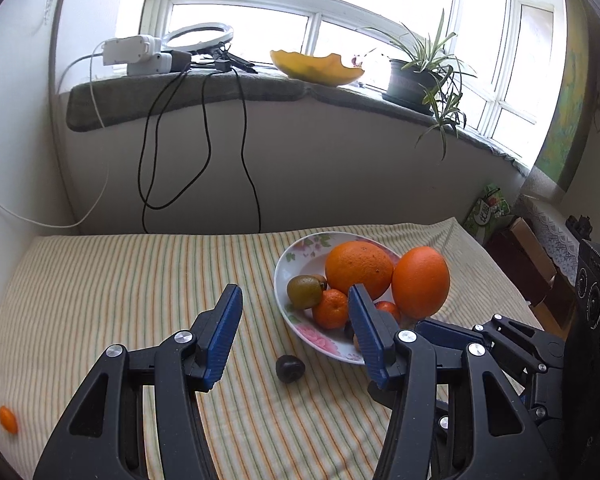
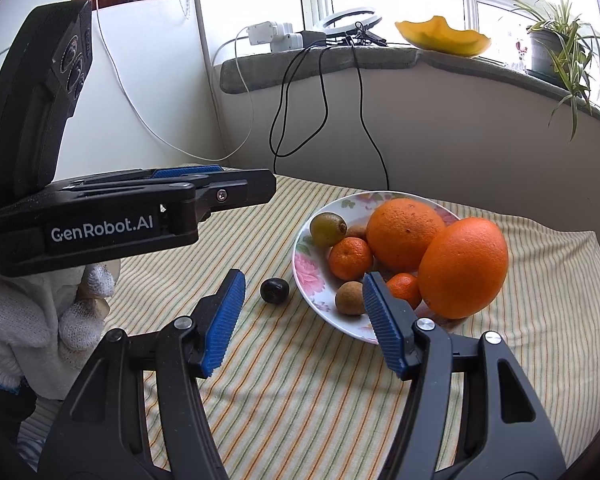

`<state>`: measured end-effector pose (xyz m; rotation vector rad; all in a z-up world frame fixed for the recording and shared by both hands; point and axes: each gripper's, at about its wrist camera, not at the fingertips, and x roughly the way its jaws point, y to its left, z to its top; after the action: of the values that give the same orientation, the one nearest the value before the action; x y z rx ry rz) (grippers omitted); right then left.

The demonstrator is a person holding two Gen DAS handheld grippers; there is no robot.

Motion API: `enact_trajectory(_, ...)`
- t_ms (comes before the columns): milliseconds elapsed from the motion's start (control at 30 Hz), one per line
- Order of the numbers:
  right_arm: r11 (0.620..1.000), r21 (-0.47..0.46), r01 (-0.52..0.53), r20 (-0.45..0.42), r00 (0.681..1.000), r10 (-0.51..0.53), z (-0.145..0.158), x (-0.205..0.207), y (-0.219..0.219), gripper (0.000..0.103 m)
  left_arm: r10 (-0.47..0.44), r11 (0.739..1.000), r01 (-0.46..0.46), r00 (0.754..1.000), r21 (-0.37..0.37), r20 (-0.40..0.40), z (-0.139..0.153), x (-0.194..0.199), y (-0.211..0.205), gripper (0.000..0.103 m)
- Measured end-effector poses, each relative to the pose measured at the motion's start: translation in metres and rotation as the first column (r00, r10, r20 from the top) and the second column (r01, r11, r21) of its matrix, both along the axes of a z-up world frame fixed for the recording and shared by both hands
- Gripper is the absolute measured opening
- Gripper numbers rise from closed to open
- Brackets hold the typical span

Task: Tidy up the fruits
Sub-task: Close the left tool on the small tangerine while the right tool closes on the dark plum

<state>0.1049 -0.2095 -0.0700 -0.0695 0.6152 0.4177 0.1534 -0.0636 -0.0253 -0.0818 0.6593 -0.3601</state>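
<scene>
Fruits (image 2: pixel 400 236), mostly orange and round, fill a floral plate (image 2: pixel 306 276); both hand-held grippers (image 1: pixel 294 326) (image 2: pixel 302 312) gape wide, empty.

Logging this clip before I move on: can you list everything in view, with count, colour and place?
Plate: 1, white with pink flowers, on striped cloth.
Large oranges: 2, orange, on plate.
Tangerines: 2, orange, on plate.
Kiwis: 2, brownish green, on plate.
Dark fruit: 1, near black, on cloth beside plate.
Kumquat: 1, orange, cloth's left edge.
Striped cloth: 1, cream, covers the surface.
Potted plant: 1, green, windowsill.
Ring light: 1, white, windowsill.
Left gripper: black with blue pads, open.
Right gripper: same, open.
</scene>
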Motion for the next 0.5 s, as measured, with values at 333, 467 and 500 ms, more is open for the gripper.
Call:
enact_trajectory(333,0.998,0.03,-0.059,-0.063,0.996,0.061,-0.015,-0.002,0.017,0.064,0.107,0.994,-0.107,0.994,0.002,-0.013,-0.019,-0.043,0.059,0.054)
enact_trajectory(467,0.996,0.039,-0.077,-0.107,0.991,0.08,-0.026,0.001,0.026,0.057,0.155,0.988,-0.155,0.987,-0.001,-0.032,-0.03,-0.059,0.083,0.054)
enact_trajectory(500,0.996,0.036,-0.077,-0.119,0.99,0.081,-0.029,0.002,0.029,0.055,0.162,0.987,-0.162,0.986,0.002,-0.039,-0.033,-0.063,0.087,0.054)
